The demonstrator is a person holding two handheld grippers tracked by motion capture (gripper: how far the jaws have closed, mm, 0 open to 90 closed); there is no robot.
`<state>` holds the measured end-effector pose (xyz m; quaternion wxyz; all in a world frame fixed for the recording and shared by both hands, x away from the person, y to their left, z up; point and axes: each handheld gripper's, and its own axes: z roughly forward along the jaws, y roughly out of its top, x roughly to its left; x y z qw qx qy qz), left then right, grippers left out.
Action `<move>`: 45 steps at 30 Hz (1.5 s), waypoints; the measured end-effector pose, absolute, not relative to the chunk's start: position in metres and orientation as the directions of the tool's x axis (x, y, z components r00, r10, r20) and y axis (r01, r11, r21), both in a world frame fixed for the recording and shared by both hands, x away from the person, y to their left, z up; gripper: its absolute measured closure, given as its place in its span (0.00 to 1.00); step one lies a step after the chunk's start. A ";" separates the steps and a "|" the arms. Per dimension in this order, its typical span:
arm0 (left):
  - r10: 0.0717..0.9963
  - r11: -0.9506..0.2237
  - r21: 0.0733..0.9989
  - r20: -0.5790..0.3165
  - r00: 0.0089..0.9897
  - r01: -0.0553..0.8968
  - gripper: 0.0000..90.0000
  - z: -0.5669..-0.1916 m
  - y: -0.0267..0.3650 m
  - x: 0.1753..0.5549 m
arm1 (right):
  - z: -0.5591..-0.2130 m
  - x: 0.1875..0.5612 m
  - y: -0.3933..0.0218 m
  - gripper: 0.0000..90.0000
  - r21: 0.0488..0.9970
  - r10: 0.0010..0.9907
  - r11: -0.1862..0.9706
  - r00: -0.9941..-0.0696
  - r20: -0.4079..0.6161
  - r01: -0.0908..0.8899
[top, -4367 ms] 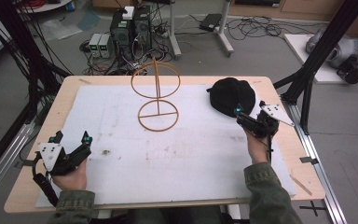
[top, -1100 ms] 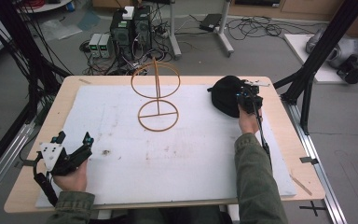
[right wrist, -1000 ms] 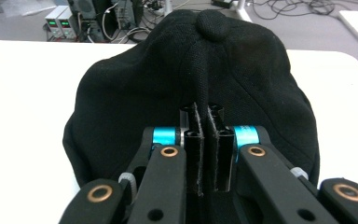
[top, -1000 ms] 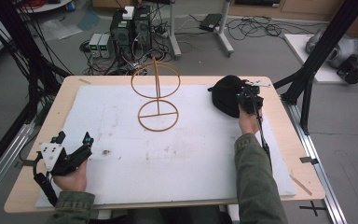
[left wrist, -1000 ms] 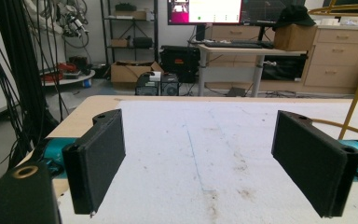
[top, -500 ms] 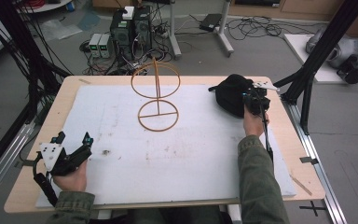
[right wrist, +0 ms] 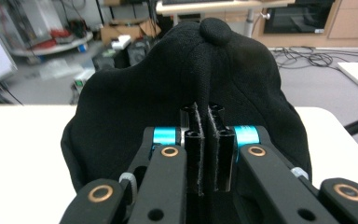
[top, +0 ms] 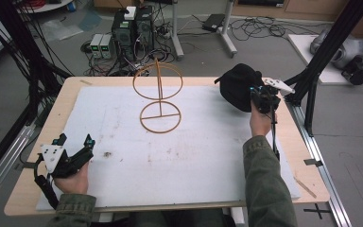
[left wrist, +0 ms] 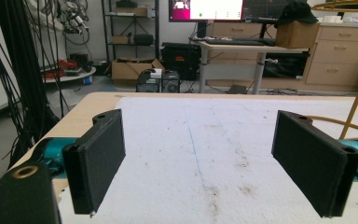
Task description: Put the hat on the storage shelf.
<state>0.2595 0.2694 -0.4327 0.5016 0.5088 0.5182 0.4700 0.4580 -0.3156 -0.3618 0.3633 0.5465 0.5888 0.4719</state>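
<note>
Right gripper [right wrist: 207,154] clamped on black cap [right wrist: 135,107], lifted off table [top: 99,85].
Pinched fold hidden between jaws; left gripper [left wrist: 214,163] jaws apart, empty.

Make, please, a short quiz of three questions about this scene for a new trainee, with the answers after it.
1. True or false: the right gripper is shut on a fold of the black cap.
2. How do the jaws of the left gripper stand? A) pressed together, B) wide apart with nothing between them, C) closed on the wire.
3. Fill in: the wire stand on the white mat has two ____, one flat on the mat and one raised on the post.

Key
1. True: in the right gripper view the jaws pinch the cloth between them.
2. B: the left gripper view shows bare mat between the pads.
3. Rings.
</note>
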 end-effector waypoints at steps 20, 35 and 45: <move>0.998 0.060 0.997 -0.061 0.025 0.053 0.19 -0.433 0.271 0.259 | -0.310 0.426 -0.311 0.97 0.993 0.982 -0.034 -0.180 0.054 0.114; 0.998 0.063 0.997 -0.065 0.023 0.053 0.19 -0.433 0.271 0.260 | -0.274 0.410 -0.295 0.98 0.999 0.968 -0.021 -0.251 0.014 -0.025; 0.998 0.064 0.997 -0.065 0.022 0.053 0.19 -0.433 0.271 0.260 | -0.255 0.402 -0.284 0.98 0.995 0.958 -0.050 -0.286 0.021 -0.092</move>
